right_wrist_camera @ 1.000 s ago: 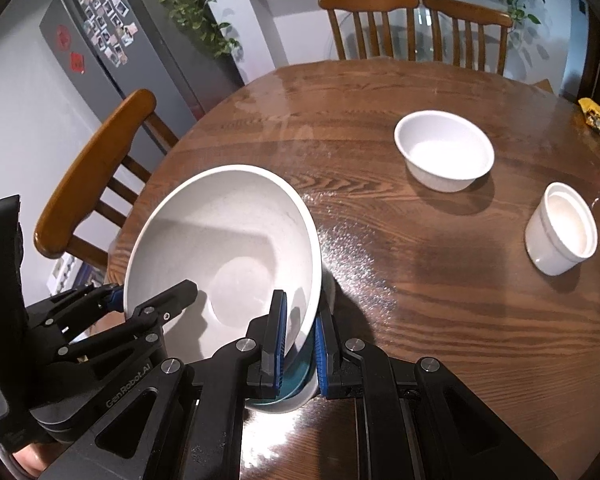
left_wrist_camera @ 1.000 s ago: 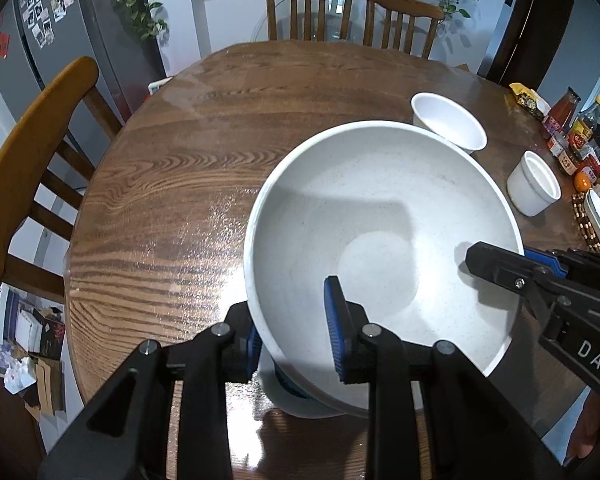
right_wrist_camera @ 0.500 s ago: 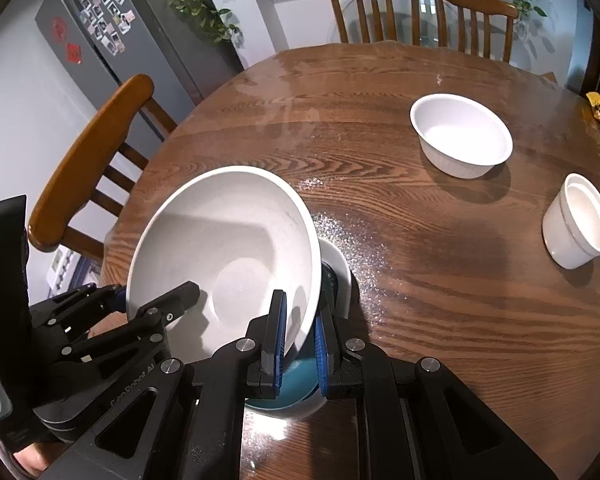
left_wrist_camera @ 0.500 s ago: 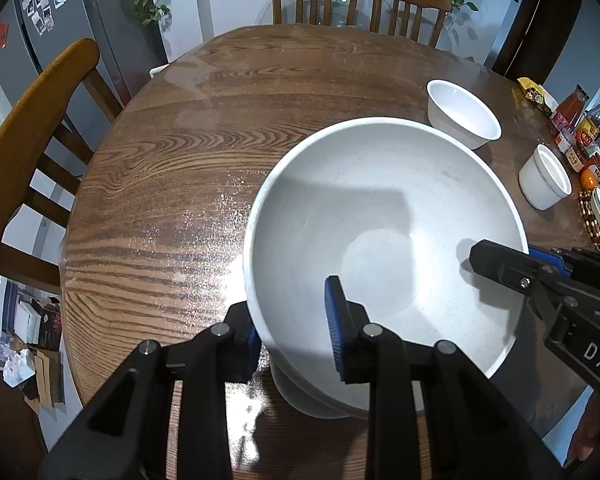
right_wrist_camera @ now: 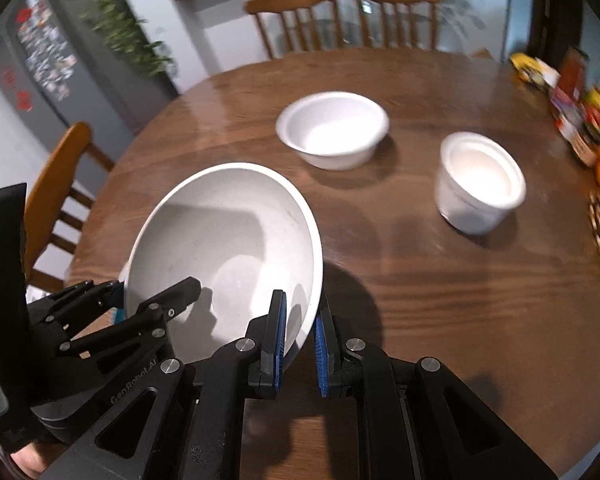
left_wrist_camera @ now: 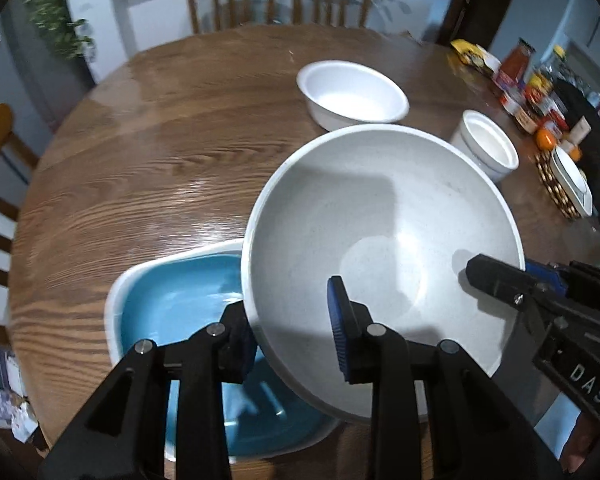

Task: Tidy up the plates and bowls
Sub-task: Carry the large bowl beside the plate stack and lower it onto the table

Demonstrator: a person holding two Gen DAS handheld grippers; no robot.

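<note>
My left camera shows what my right cannot: a blue dish [left_wrist_camera: 188, 320] with a white rim, sitting on the wooden table [left_wrist_camera: 140, 152] under the left edge of the large white bowl [left_wrist_camera: 380, 240]. From the right camera that dish is all but hidden behind the bowl and the gripper, apart from a sliver of blue at 9 o'clock of the bowl. The right camera in turn shows the bowl's shadow on the table on its 3 o'clock side, which the bowl itself blocks in the left view.

I hold the big bowl in both tools, tilted. My left gripper [left_wrist_camera: 296, 332] straddles the near-left rim, one finger outside and under the wall, the other inside; the gap is fairly narrow and the rim sits in it. My right gripper [right_wrist_camera: 300, 340] is pinched nearly closed on the near-right rim, its blue pads on either side of the wall.

Beyond the bowl, at about 12 o'clock, stands a smaller white bowl [right_wrist_camera: 332, 136], and at 2 o'clock a small white cup [right_wrist_camera: 480, 184], both apart from my grippers.
</note>
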